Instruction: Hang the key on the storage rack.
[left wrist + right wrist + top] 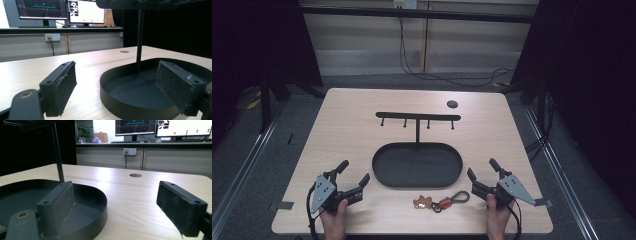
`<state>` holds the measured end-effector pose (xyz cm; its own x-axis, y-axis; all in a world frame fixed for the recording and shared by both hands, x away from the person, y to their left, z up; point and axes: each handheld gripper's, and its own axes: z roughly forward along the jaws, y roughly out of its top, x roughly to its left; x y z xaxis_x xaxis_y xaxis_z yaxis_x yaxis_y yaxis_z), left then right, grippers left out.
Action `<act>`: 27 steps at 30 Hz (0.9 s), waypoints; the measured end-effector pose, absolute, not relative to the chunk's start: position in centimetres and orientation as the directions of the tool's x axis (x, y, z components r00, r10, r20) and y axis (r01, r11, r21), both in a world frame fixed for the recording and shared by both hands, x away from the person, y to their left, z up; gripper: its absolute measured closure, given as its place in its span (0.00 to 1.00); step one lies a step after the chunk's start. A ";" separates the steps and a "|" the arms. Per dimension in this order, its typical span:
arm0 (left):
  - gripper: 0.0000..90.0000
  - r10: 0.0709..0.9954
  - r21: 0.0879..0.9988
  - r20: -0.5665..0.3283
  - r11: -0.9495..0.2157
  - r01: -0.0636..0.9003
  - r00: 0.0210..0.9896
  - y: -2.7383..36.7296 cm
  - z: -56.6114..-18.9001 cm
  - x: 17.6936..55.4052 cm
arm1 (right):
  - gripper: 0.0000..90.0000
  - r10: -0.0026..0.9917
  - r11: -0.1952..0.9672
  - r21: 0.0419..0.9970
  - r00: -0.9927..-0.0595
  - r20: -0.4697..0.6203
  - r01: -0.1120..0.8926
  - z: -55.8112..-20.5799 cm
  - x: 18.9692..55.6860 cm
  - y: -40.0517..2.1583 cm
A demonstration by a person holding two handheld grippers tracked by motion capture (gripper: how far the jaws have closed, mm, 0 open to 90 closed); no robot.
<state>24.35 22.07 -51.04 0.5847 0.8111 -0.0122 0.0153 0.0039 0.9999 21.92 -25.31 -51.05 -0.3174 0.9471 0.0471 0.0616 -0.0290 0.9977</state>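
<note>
1. Lying on the wooden table [362, 115] near its front edge, the key bunch [439, 201] sits just in front of the black oval tray [382, 172] and nearer to the right gripper [484, 179] than to the left gripper [353, 176].
2. Judging by its look, the bunch is light and loose: a copper-coloured tag [422, 202], a red fob [445, 202] and an olive cord loop [460, 197], joined by a small dark ring [436, 207].
3. The cord loop is soft and likely to flatten under the pads; the tag looks thin, flat on the wood and probably slippery.
4. The red fob seems the best hold: thicker, stiffer, and central enough that the rest hangs below.
5. Both grippers rest low on the table with jaws spread wide and nothing between them, as both gripper views show.
6. The hook stand [417, 117] rises from the tray's rear, its four pegs free.
</note>
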 end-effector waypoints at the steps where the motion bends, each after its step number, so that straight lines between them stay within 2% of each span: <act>1: 0.18 0.811 1.000 -0.010 0.001 0.016 0.585 22.1 -51.0 24.4 | 0.15 0.947 -0.029 0.998 -0.317 0.047 0.062 -51.0 21.9 -25.3; 9: 0.18 0.812 1.000 -0.008 -0.001 0.015 0.583 22.1 -51.0 24.3 | 0.15 0.951 -0.024 0.996 -0.304 0.049 0.084 -51.0 22.2 -25.2; 15: 0.18 0.811 1.000 -0.008 -0.001 0.016 0.585 22.1 -51.0 24.3 | 0.15 0.949 -0.010 0.988 -0.309 0.058 0.153 -50.8 22.9 -25.1; 17: 0.18 0.814 1.000 -0.016 0.004 0.021 0.581 22.1 -51.0 24.4 | 0.15 0.945 -0.037 0.984 -0.315 0.091 0.173 -50.8 23.3 -25.3; 18: 0.18 0.815 1.000 -0.013 0.001 0.021 0.579 22.1 -51.0 24.4 | 0.17 0.938 -0.063 0.978 -0.323 0.126 0.199 -50.7 23.6 -25.5; 22: 0.18 0.815 1.000 -0.015 0.003 0.021 0.580 22.0 -51.0 24.3 | 0.22 0.924 -0.072 0.968 -0.350 0.155 0.240 -50.5 23.8 -25.5; 27: 0.18 0.815 1.000 -0.016 0.006 0.019 0.579 22.0 -51.0 24.3 | 0.28 0.892 -0.020 0.959 -0.428 0.146 0.284 -48.8 23.7 -25.1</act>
<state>24.32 22.03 -51.03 0.5794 0.8149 -0.0161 0.0187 0.0064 0.9998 23.67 -25.12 -48.79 -0.4283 0.8918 0.1459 0.2844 -0.0202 0.9585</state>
